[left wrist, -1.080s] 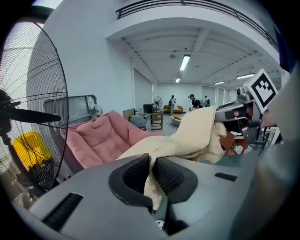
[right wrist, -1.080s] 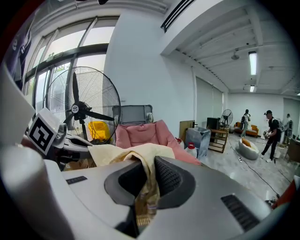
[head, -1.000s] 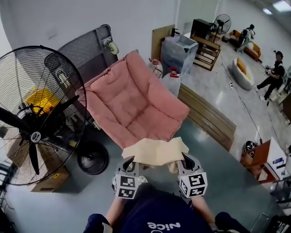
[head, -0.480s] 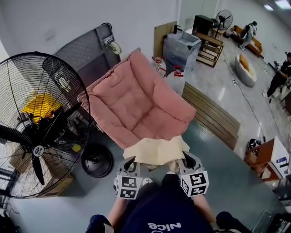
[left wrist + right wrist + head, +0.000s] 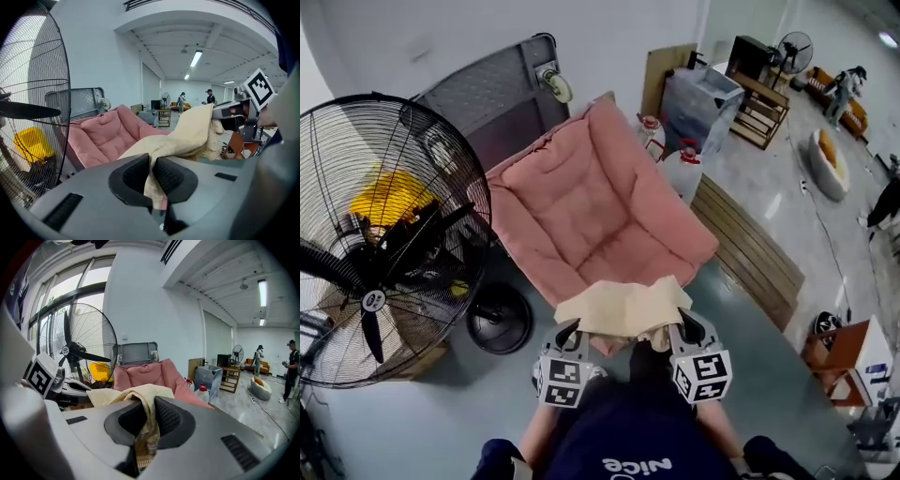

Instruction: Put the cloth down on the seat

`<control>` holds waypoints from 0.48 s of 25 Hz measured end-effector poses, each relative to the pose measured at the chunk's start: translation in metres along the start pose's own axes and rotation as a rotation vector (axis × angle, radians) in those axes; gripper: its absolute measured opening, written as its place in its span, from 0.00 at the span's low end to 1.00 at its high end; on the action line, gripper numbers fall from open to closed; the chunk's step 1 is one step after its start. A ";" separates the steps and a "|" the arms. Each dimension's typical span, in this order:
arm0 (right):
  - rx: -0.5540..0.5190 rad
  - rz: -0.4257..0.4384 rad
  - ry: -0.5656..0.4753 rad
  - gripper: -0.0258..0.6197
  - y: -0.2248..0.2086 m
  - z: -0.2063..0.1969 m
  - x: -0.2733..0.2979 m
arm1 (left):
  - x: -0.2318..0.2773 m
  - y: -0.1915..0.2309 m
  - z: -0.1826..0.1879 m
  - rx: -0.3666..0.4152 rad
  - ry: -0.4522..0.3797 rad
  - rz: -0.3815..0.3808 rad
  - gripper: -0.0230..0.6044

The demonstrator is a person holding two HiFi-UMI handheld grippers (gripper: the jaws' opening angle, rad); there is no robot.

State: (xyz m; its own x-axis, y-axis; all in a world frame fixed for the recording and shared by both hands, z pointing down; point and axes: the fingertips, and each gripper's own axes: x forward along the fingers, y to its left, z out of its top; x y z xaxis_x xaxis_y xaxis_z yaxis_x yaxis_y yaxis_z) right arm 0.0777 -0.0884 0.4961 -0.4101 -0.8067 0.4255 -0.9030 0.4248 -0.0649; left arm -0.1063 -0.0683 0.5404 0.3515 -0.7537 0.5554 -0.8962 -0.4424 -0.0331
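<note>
Cloth (image 5: 623,307): pinched at its near edge by both claws, one corner in the left claw (image 5: 567,330), the other in the right claw (image 5: 686,323), each pressed together on a fold of fabric between ribbed pads. Sags in a loose span between the two claws, far edge just ahead of them over the front lip of the pink cushioned chair (image 5: 600,211); not yet down on the seat.

To do the step well, in all likelihood: carry both claws forward and down together, level with each other, with the span taut enough not to bunch. Lay the far edge on the cushion first, ahead of the claws, then lower the near edge. Spread the jaws only once the fabric rests on the padding, or risk a slide off the sloping lip. Keep clear of the floor fan (image 5: 375,234) out to the left of the left claw.

Cream, thin, limp and creased, with a coarser brownish woven bit below the right claw's pads. Chair plush, quilted into soft pillows, dished and tilted back. Fan a round black wire cage.
</note>
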 end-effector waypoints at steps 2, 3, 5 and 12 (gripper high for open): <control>-0.002 0.032 0.004 0.14 -0.013 0.006 0.013 | 0.012 0.000 0.004 -0.023 0.017 0.026 0.10; -0.004 0.047 0.008 0.14 -0.020 0.008 0.021 | 0.019 0.001 0.008 -0.033 0.021 0.039 0.10; -0.008 0.072 0.017 0.14 -0.035 0.013 0.038 | 0.035 0.004 0.017 -0.047 0.022 0.060 0.10; -0.033 0.136 0.032 0.14 -0.086 0.033 0.092 | 0.087 0.005 0.044 -0.091 0.060 0.118 0.10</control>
State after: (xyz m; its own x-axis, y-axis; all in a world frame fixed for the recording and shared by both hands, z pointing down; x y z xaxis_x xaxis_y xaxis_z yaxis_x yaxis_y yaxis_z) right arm 0.1131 -0.2130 0.5111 -0.5236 -0.7274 0.4436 -0.8344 0.5430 -0.0945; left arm -0.0682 -0.1567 0.5522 0.2275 -0.7663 0.6008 -0.9521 -0.3044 -0.0277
